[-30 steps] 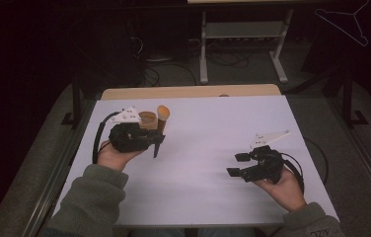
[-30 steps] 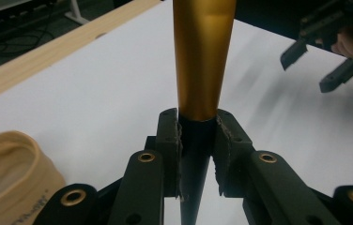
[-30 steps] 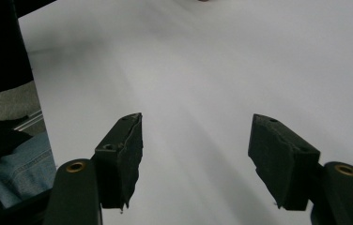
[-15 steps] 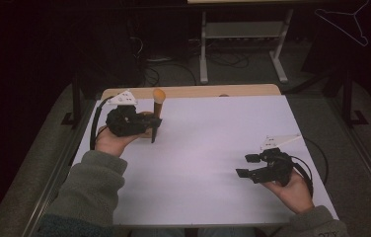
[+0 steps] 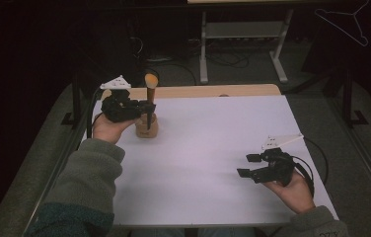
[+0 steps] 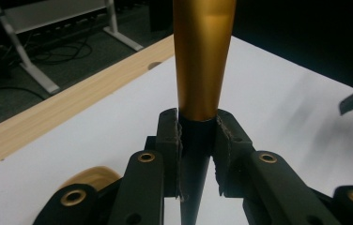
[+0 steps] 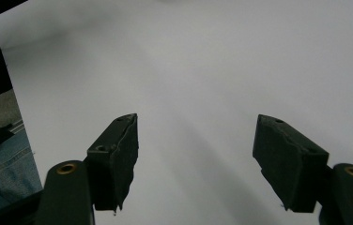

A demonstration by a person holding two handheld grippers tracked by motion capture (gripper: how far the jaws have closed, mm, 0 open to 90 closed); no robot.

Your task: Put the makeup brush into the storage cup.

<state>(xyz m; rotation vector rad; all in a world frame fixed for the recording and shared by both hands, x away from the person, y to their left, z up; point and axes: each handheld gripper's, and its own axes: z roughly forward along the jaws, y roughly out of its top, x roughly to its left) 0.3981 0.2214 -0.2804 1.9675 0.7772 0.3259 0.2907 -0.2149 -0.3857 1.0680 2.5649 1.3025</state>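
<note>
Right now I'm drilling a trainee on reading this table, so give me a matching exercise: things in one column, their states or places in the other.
1. left tongs
2. right tongs
3. wooden holder
4. brush

a. open, nothing between them
b. upright, gold above, black below
c. shut on the handle
d. standing on the white table, far left

Pairs: 1-c, 2-a, 3-d, 4-b

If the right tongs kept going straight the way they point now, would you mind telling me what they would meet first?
Probably just the white table surface: the open right tongs hold nothing and nothing lies ahead of them, though depth is hard to judge.
</note>
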